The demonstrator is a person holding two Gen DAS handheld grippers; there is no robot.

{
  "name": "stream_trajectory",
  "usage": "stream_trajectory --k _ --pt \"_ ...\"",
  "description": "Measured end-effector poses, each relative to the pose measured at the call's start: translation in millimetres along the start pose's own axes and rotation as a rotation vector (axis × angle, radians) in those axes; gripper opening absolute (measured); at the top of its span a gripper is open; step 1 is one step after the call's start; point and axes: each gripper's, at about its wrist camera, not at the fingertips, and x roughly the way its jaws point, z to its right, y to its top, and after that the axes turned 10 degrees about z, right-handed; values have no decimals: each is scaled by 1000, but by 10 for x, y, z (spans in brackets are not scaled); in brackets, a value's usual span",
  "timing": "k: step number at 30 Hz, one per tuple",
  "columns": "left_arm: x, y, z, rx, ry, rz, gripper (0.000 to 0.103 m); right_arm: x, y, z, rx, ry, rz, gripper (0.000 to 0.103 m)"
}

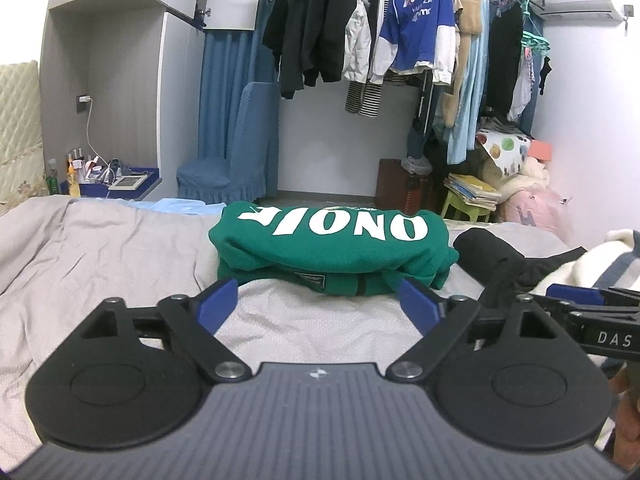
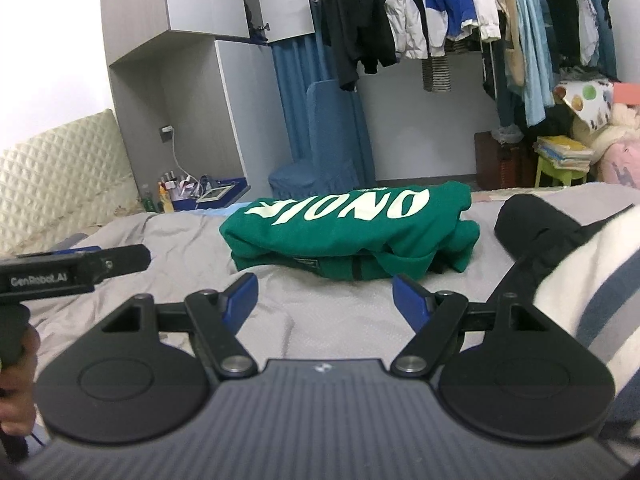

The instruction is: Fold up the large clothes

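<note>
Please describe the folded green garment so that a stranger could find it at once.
Look at the bed with the grey sheet. In its middle lies the folded green garment, just ahead of both open grippers. Unlike the black garment beside it, it is bright green with large white letters on top.

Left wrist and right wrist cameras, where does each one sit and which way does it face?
Left wrist view: sits on the left gripper, looking forward along its open blue fingers at the folded green sweatshirt on the bed; the right gripper shows at the right edge.
Right wrist view: sits on the right gripper, facing the same sweatshirt; the left gripper and a hand show at left.
Shared: sweatshirt, bed, blue chair, hanging clothes.
</note>
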Motion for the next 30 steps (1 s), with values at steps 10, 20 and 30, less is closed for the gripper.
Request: stream_trajectory --k 10,20,30 --pt "2 -29 5 2 16 -4 99 -23 88 -10 -22 -15 19 88" --pt "-14 -35 38 5 29 2 101 -9 65 28 -3 -37 23 103" --pt "-50 -35 35 12 49 8 102 -18 44 -32 -15 -36 13 103"
